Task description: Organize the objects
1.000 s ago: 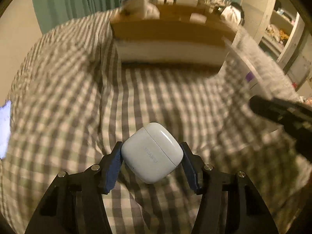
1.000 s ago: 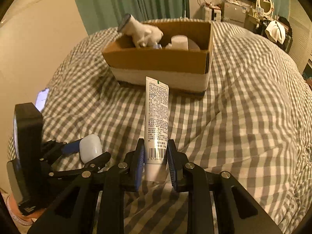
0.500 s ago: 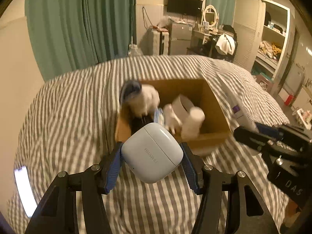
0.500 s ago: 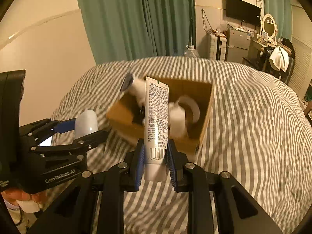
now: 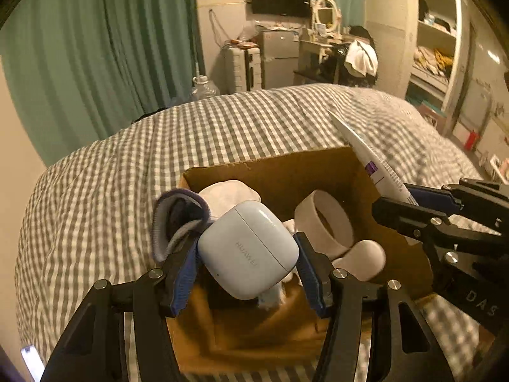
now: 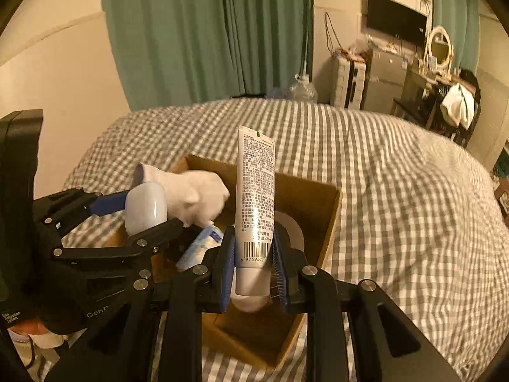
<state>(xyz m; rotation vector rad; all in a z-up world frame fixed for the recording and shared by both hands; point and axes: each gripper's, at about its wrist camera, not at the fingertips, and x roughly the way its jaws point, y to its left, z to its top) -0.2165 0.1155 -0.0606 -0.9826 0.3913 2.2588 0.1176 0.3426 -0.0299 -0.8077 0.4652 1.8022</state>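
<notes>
Bedroom with green curtains, and a cardboard box sat on the checkered bed. Left gripper had its fingers clamped on a pale earbuds case over the box. Right gripper squeezed a white tube upright above it.

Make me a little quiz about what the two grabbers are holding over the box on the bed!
1. True or false: the left hand-held gripper holds a white earbud case.
2. The right hand-held gripper grips which thing? A) a sock B) a tube C) a roll of tape
3. Fill in: both things hang over the open cardboard ____ on the checked bedcover.

Key: 1 true. 2 B. 3 box.
</notes>
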